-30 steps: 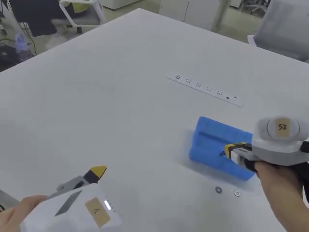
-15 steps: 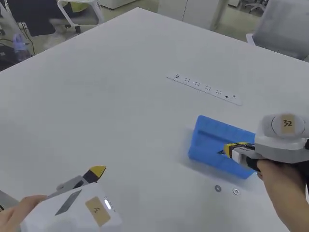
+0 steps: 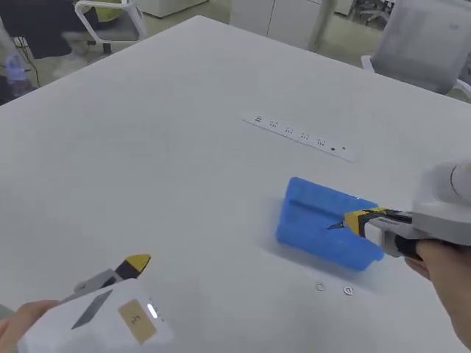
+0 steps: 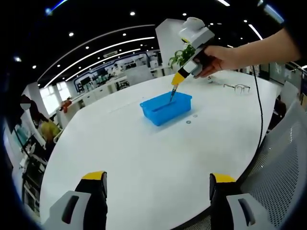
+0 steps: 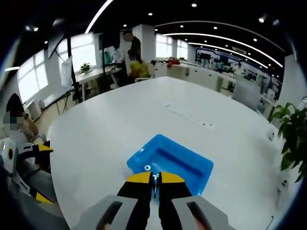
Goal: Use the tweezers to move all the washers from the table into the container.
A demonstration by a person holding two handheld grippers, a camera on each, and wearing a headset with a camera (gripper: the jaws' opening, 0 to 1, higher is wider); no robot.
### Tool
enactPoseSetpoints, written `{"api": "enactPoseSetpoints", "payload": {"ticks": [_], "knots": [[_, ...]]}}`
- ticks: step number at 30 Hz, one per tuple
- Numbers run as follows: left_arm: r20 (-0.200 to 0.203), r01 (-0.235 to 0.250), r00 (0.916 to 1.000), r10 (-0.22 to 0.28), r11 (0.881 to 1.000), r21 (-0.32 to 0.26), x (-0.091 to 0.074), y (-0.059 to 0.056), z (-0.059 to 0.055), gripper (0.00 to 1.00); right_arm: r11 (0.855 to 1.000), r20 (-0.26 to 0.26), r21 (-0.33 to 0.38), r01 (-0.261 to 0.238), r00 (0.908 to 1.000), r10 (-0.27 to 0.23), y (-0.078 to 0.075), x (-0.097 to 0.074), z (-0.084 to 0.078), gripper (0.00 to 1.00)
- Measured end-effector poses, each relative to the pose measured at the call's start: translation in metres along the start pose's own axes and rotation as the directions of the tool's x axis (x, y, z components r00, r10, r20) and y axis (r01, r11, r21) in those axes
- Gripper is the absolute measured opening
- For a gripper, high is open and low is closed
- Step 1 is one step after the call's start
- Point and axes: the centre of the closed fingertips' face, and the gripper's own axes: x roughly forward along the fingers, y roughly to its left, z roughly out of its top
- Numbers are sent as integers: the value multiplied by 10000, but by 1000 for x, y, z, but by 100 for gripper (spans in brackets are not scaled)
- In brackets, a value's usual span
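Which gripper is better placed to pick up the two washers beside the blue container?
Right. The right gripper holds the tweezers over the blue container, close to both washers; the left gripper is open, far across the table.

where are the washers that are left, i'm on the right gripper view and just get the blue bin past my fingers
Observer: Head view has a washer and a second washer on the table, just off the bin's side nearest you, not touching it.
Operator: are the tweezers over the bin or past it
Observer: In the left gripper view the tweezers point down from the right gripper, tip over the bin's inside.
Operator: is the left gripper busy
Observer: No, the left gripper has its fingers apart with nothing between them.
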Motion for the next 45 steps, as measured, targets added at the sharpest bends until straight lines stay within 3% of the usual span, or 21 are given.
{"api": "enactPoseSetpoints", "payload": {"ticks": [4, 10, 14, 19, 25, 31, 32, 35, 37, 42, 45], "knots": [[7, -12, 10000, 12, 10000, -1, 0, 0, 1, 90, 9991, -263, 103, -400, 9988, 403, 10, -7, -8, 0], [35, 2, 10000, -2, 10000, -24, -1, -1, 2, 90, 9972, -902, -104, -742, 9932, 729, 22, -11, -33, 0], [66, 11, 10000, -10, 10000, -70, -1, -1, 3, 90, 9945, -1426, -5, -1044, 9844, 1032, 30, -14, -50, 0], [-1, 14, 10000, -14, 10000, -13, 0, -1, 1, 90, 9913, -2288, -32, -1316, 9651, 1274, 37, -15, -71, 1], [-55, -20, 10000, 20, 10000, 54, 0, 0, 0, 89, 9897, -2804, -168, -1421, 9508, 1317, 38, -9, -89, 0], [-11, -23, 10000, 23, 10000, -12, 0, 0, 0, 89, 9887, -3041, -449, -1432, 9447, 1230, 41, -2, -97, 1], [-9, -16, 10000, 16, 10000, -13, 0, 0, 0, 89, 9889, -2875, -475, -1405, 9501, 1212, 40, -2, -94, 0], [12, 12, 10000, -12, 10000, -96, 0, 0, 0, 89, 9905, -2791, -345, -1334, 9529, 1186, 39, 1, -92, 0], [33, 55, 10000, -54, 9999, -135, 0, -1, 0, 90, 9928, -2549, -335, -1152, 9615, 1029, 36, 2, -89, 1], [-31, -3, 10000, 3, 10000, -87, 0, 0, -1, 89, 9976, -1514, -83, -682, 9863, 662, 36, 6, -84, 1], [-29, 17, 10000, -17, 10000, -88, 0, 0, -1, 89, 9989, -827, -211, -428, 9957, 410, 42, 4, -81, 1]]}}
